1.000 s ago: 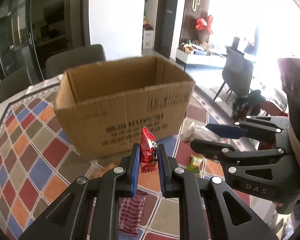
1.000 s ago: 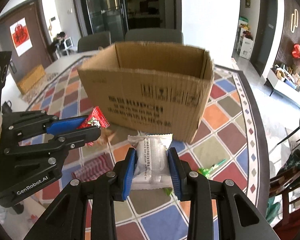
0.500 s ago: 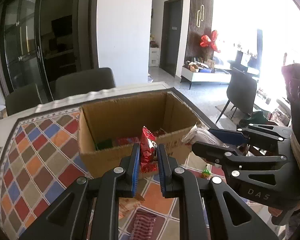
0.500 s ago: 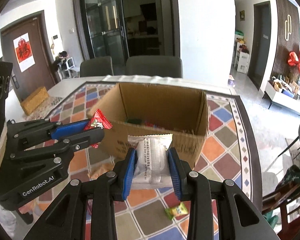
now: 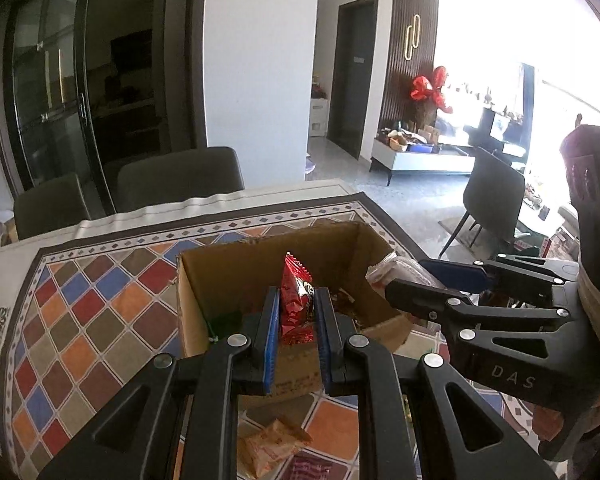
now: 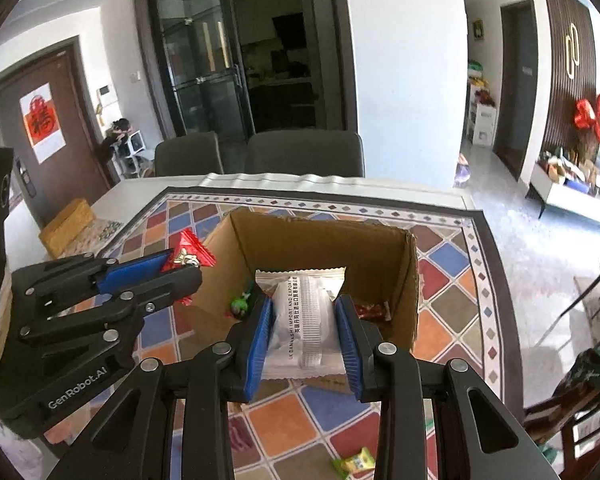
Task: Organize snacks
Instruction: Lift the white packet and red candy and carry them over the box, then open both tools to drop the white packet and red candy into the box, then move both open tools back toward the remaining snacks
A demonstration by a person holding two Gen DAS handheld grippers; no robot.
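Observation:
An open cardboard box stands on the patterned tablecloth, with a few snacks lying inside. My left gripper is shut on a red snack packet, held above the box's near left side. My right gripper is shut on a white wrapped snack, held over the box's near wall. Both grippers hover side by side above the box opening.
Loose snacks lie on the tablecloth in front of the box: an orange packet, a red striped one and a green-yellow one. Dark chairs stand at the table's far side. The table edge drops off on the right.
Both grippers have risen and moved toward the box with their snacks; the view went from the box's side wall to looking down into its opening.

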